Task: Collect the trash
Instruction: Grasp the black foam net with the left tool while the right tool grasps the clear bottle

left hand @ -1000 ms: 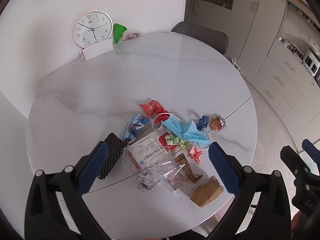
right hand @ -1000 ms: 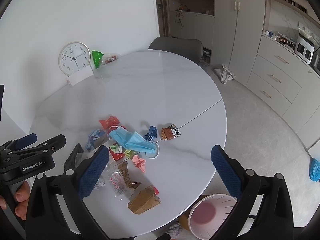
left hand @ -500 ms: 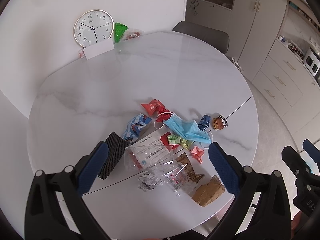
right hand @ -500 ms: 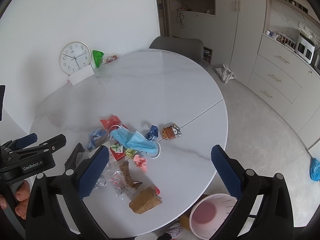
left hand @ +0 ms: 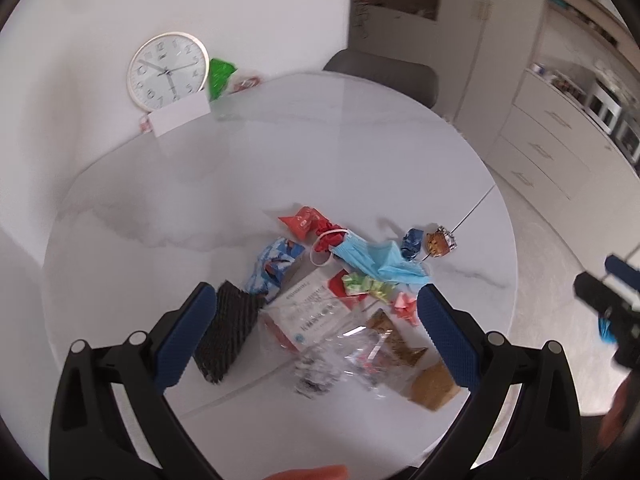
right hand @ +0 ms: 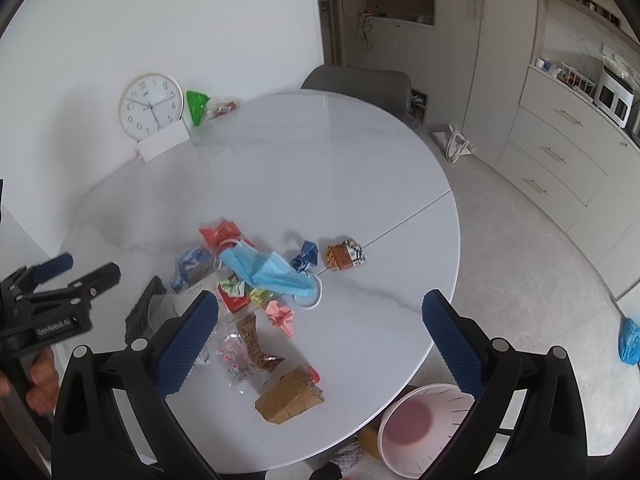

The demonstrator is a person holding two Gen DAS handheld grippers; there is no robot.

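A heap of trash lies near the front of the round white table (left hand: 240, 184): a blue face mask (left hand: 376, 258) (right hand: 268, 268), red wrappers (left hand: 306, 218), a black mesh piece (left hand: 226, 336), clear plastic bags (left hand: 320, 320), a brown paper wedge (right hand: 290, 400) and small crumpled papers. A pink waste bin (right hand: 416, 428) stands on the floor by the table's front edge. My left gripper (left hand: 312, 336) is open above the plastic bags, holding nothing. My right gripper (right hand: 320, 336) is open above the table's front edge, holding nothing.
A wall clock (right hand: 150, 106), a white card (right hand: 162, 142) and green and red packets (right hand: 198, 106) stand at the table's far side. A grey chair (right hand: 360, 84) is behind the table. Cabinets (right hand: 560, 152) line the right wall. A blue object (right hand: 630, 340) lies on the floor.
The left gripper's view has tilted and shifted slightly and is blurred by motion; the trash heap sits a little closer between its fingers. The right gripper has barely moved. Both stayed open.
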